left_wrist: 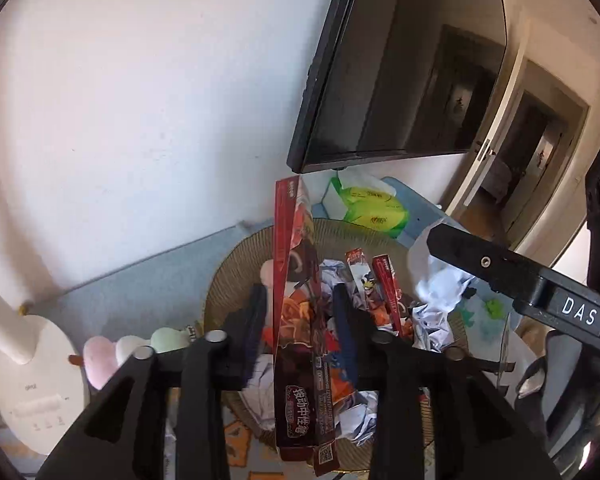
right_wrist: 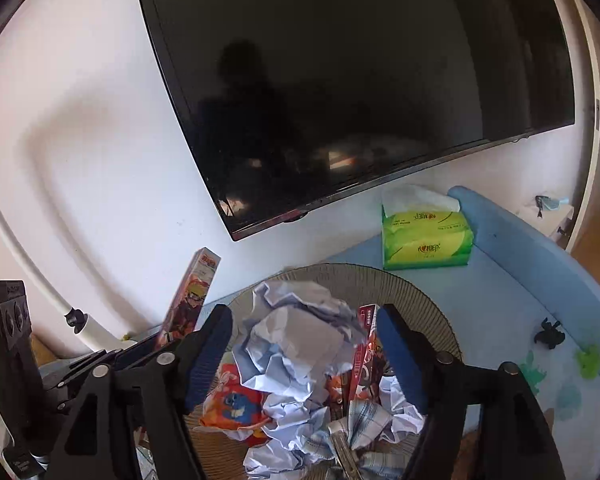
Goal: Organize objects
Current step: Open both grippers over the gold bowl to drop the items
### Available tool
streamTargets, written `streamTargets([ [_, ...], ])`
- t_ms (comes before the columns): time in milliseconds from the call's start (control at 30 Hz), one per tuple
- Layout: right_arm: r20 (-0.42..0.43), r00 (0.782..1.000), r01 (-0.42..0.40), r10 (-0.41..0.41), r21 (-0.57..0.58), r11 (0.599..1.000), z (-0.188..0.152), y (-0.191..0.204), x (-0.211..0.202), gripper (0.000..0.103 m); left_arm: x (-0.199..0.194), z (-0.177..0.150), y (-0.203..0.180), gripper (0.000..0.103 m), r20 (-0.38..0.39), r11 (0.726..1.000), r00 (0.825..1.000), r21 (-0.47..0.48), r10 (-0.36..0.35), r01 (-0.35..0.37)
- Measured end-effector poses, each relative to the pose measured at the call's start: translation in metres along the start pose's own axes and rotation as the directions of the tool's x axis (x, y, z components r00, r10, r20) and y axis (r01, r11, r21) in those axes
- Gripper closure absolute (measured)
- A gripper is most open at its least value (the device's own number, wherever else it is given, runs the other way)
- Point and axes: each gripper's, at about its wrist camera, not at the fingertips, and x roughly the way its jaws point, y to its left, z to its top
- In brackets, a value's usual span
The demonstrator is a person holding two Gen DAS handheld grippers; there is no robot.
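Red anime-printed box (left_wrist: pixel 296 320), long and narrow, stands nearly upright at the centre of the left wrist view, pinched between the two fingers of the left gripper (left_wrist: pixel 300 312), its lower end reaching the bottom edge of the frame. It hangs over a round woven basket (left_wrist: pixel 228 264) that fills the lower middle of both views. Inside the basket lie crumpled pale blue paper (right_wrist: pixel 300 344), two smaller red packets (left_wrist: pixel 374 288) leaning together right of centre, and an orange printed wrapper (right_wrist: pixel 232 404) at lower left of the right wrist view. The right gripper (right_wrist: pixel 304 360) is spread wide above the crumpled paper, fingers on either side of it and closed on nothing; its black body also enters the left wrist view from the right edge. The same upright box shows at left of centre in the right wrist view, beside the left gripper's black frame. The basket sits on a light blue counter (right_wrist: pixel 520 272) against a white wall. A green tissue pack (right_wrist: pixel 426 240) rests on the counter beyond the basket, under a dark wall-mounted screen (right_wrist: pixel 360 80) at the top of the frame. Pastel heart-shaped pieces (left_wrist: pixel 136 348) lie at lower left of the left wrist view, next to a white lamp base (left_wrist: pixel 32 384).
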Motion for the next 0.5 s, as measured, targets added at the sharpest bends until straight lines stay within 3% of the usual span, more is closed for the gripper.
streamTargets([
  [33,-0.008,1.0,0.002,-0.001,0.014,1.0,0.001,-0.004,0.003,0.025,0.005,0.0,0.005,0.038,-0.013,0.999,1.0,-0.03,-0.021,0.021],
  [67,-0.011,1.0,0.007,-0.007,0.034,0.999,0.0,-0.009,0.003,0.024,0.005,-0.002,0.009,0.036,-0.011,0.998,1.0,-0.051,-0.027,0.026],
  [300,-0.01,1.0,-0.003,0.003,0.047,0.999,-0.036,-0.018,-0.026,0.02,-0.041,-0.038,0.044,0.036,0.009,0.992,1.0,-0.127,-0.018,0.019],
  [400,-0.017,0.999,-0.03,0.03,0.029,0.999,-0.055,-0.006,-0.041,0.019,-0.078,-0.062,0.057,0.036,0.018,0.992,1.0,-0.127,0.019,-0.016],
  [500,-0.032,0.997,-0.069,0.068,-0.011,0.998,-0.077,0.016,-0.054,0.016,-0.119,-0.094,0.069,0.036,0.034,0.987,0.994,-0.128,0.099,-0.094],
])
